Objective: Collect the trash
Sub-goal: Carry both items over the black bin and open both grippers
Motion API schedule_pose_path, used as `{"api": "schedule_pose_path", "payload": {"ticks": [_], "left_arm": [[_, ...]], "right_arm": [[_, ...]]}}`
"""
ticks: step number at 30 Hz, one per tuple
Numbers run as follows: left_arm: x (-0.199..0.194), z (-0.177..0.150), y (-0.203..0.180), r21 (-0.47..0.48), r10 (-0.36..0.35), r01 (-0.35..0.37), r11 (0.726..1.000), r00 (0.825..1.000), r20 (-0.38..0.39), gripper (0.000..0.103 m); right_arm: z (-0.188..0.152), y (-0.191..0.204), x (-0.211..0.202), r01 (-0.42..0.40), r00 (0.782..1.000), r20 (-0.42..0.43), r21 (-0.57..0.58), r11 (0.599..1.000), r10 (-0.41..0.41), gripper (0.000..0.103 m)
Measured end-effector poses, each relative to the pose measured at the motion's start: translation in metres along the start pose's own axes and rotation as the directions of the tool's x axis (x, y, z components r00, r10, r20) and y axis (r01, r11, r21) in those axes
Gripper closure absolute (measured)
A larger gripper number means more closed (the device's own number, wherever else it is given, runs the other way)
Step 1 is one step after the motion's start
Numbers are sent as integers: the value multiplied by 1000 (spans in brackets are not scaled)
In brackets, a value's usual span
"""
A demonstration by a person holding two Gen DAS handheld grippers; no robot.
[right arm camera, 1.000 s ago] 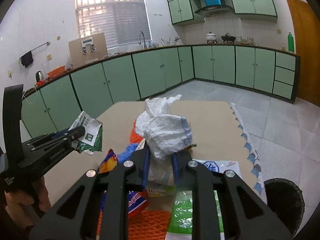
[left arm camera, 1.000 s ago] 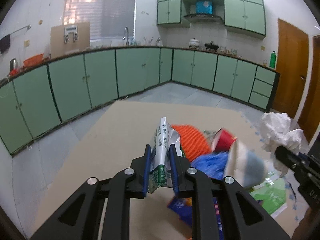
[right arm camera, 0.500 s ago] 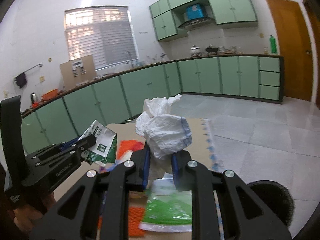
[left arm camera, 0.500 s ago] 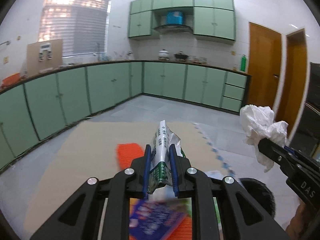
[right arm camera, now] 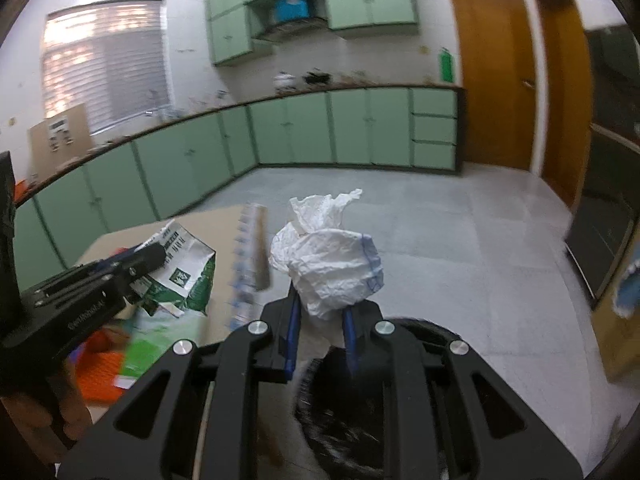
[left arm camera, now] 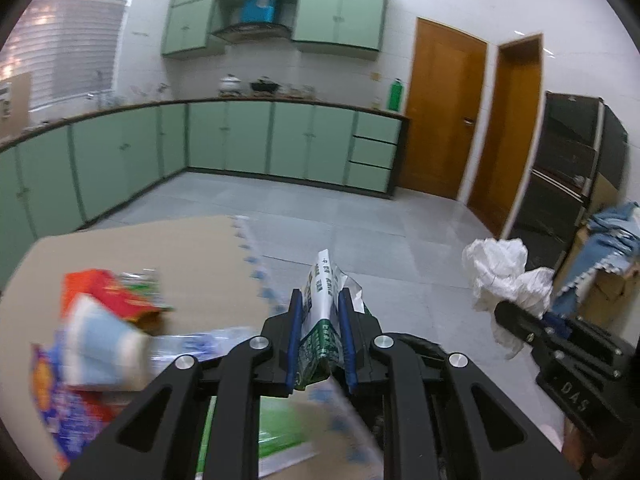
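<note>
Left claw: our left claw point(left arm camera: 320, 340) is clenched on a creased green-and-white printed paper carton point(left arm camera: 322, 320), which stands upright between the blue pads.
Right claw: our right claw point(right arm camera: 320, 336) grips a crumpled white plastic bag point(right arm camera: 332, 264) with a thin blue line on it; the wad bulges above the fingers.
Desk: a tan, matte desk point(left arm camera: 160, 248); its right edge, trimmed with a blue-and-white pattern, runs just left of the carton.
Bin: a round black trash bin point(right arm camera: 344, 420) on the floor, directly under our right claw, close beside the desk edge.
Remaining trash: blurred orange, blue and green wrappers point(left arm camera: 100, 332) lie on the desk's near left part.
Open room: smooth grey floor tiles point(right arm camera: 460, 240) stretch clear to the green cabinets point(right arm camera: 320, 128) and brown wooden doors point(right arm camera: 496, 76).
</note>
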State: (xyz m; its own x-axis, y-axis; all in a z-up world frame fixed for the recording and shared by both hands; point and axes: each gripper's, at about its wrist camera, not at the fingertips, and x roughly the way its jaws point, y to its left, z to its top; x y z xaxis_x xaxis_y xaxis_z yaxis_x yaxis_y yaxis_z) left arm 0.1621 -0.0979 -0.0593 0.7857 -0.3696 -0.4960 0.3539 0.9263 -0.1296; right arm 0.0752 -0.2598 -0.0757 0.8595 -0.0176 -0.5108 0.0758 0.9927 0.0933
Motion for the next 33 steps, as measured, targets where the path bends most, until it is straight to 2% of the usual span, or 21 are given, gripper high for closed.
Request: {"api": "schedule_pose_path", "payload": {"ticks": [6,13,15,17,19,20,23,25,27,28,30,33], "left_arm": [[40,-10,-48,35,-71,72,997,997,-33,86],[94,-15,-76,57,-91,97,994,990,-105,86],[110,-19,-83,64,-101,110,992,985,-139,86],[124,-25,-89,78,-107,122,989,978,-178,86],[134,-31,-94,82,-111,130,988,974,-199,85],[137,-31,-96,83,-115,134,987,972,-207,81],[142,-32,-98,85,-118,140,987,969,-217,70],[139,-30,-97,77,-120,139,987,970,-212,68],[135,-26,-92,77,-111,128,989,974,-199,59],[128,-23,-87,78,-100,116,990,978,-183,56],[116,-17,-78,70,-91,102,992,984,-155,44],[90,-8,-60,66,-42,49,997,994,-99,30]], "right_arm": [[-30,-51,17,79,996,-48,52,996,-76,85],[-55,-95,51,124,985,-128,97,988,-111,82],[-59,-104,63,138,981,-155,113,984,-120,75],[-63,-110,70,145,976,-178,122,982,-122,72],[-65,-116,76,155,973,-193,134,979,-128,61],[-68,-119,77,155,971,-202,142,978,-125,56],[-71,-125,79,158,970,-208,166,974,-122,53],[-68,-129,79,169,969,-207,178,969,-131,48],[-65,-129,76,179,970,-198,187,966,-141,37],[-63,-128,73,183,970,-192,186,965,-147,34],[-58,-121,65,192,972,-170,172,966,-163,21],[-50,-110,54,207,974,-130,151,967,-188,12]]}}
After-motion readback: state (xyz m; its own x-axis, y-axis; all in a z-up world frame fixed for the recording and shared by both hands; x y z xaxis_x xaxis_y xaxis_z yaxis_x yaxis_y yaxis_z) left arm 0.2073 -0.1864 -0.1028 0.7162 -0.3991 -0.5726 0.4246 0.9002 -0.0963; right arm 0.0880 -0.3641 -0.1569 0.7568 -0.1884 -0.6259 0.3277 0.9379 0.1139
